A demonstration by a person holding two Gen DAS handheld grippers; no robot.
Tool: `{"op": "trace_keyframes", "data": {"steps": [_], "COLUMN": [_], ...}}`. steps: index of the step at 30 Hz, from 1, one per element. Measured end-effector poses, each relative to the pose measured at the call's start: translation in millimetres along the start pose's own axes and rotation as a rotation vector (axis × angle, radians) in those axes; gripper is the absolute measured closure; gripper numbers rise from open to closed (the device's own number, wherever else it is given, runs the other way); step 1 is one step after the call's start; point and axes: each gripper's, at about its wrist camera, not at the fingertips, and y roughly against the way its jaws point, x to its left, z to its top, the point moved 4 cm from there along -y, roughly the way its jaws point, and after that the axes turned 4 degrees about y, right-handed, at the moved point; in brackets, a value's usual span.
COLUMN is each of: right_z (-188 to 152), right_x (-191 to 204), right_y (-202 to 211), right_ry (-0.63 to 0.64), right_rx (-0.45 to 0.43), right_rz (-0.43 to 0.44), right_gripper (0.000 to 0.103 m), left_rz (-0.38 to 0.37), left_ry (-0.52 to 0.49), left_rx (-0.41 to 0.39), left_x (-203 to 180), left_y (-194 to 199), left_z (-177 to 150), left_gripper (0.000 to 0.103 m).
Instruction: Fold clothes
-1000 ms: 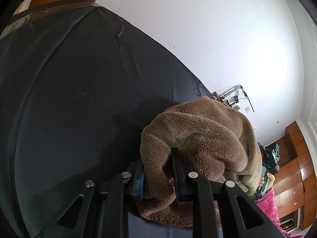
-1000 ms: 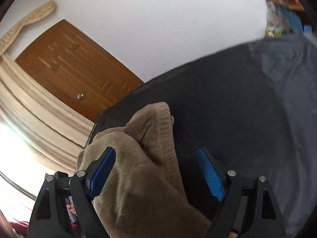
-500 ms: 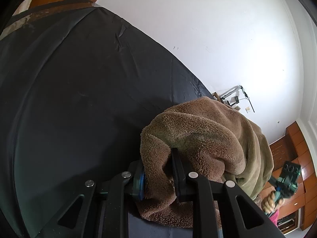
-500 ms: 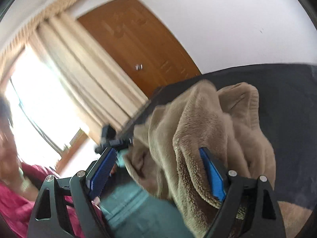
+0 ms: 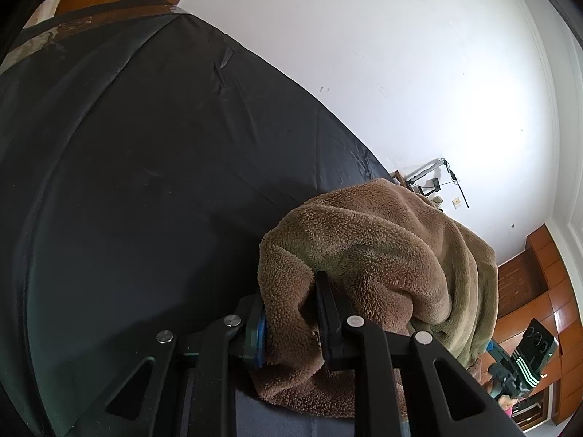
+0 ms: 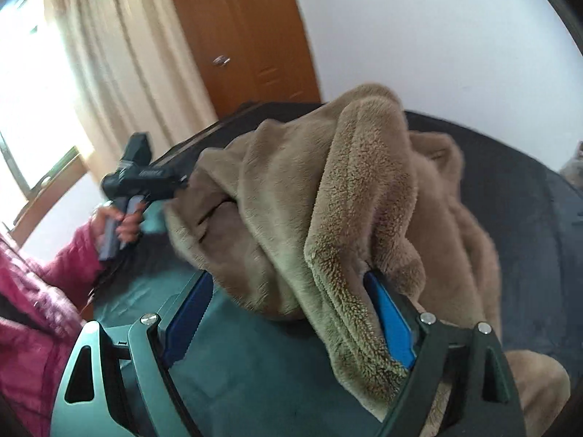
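The left gripper is clamped narrow on a fold of the brown fleece garment, which bunches just past its fingers on the black cloth. The right gripper stands wide, fleece draped over its right finger, seemingly unpinched; a wooden door lies beyond.

A dark cloth-covered worktop fills the left of the left wrist view, under a white wall. At right stand wooden cabinets. In the right wrist view, a brown door sits at top centre, cream curtains at upper left.
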Motion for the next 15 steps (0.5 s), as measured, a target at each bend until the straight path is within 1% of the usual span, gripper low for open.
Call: {"op": "trace_keyframes", "data": {"steps": [1, 3, 5, 6, 8, 9, 10, 13, 15], "right_z": [1.7, 4.0, 7.3, 10.5, 8.4, 7.1, 5.7, 6.5, 8.6], "right_x": [-2.8, -9.3, -19.8, -25.2, -33.1, -36.9, -40.4, -43.6, -43.2], "right_y": [-0.6, -1.9, -9.0, -14.4, -20.6, -22.0, -23.3, -25.1, -21.4], "right_ry": [-0.016, -0.046, -0.073, -0.088, -0.118, -0.130, -0.142, -0.159, -0.158], "right_rx": [-0.020, -0.047, -0.036, -0.027, -0.007, -0.003, -0.001, -0.015, -0.038], "right_rz": [-0.023, -0.071, -0.139, -0.173, -0.224, -0.251, -0.280, -0.362, -0.416], "right_gripper": [0.016, 0.021, 0.043, 0.047, 0.058, 0.062, 0.070, 0.081, 0.085], "left_rz": [0.000, 0.000, 0.002, 0.005, 0.004, 0.004, 0.004, 0.006, 0.012], "left_ry": [0.000, 0.001, 0.003, 0.005, 0.005, 0.005, 0.004, 0.002, -0.006], "left_rx": [0.000, -0.001, -0.004, -0.006, -0.006, -0.006, -0.005, -0.005, -0.006], "left_x": [-0.1, -0.5, -1.0, -1.2, -1.3, -1.5, -1.6, -2.4, -4.3], "left_y": [-0.2, -0.4, -1.1, -1.4, -1.5, -1.7, -1.8, -2.3, -2.5], "left_z": [-0.3, -1.0, -1.7, -1.9, -0.9, -0.8, -0.1, 0.2, -0.4], "left_gripper": [0.080, 0.080, 0.080, 0.080, 0.080, 0.080, 0.080, 0.080, 0.080]}}
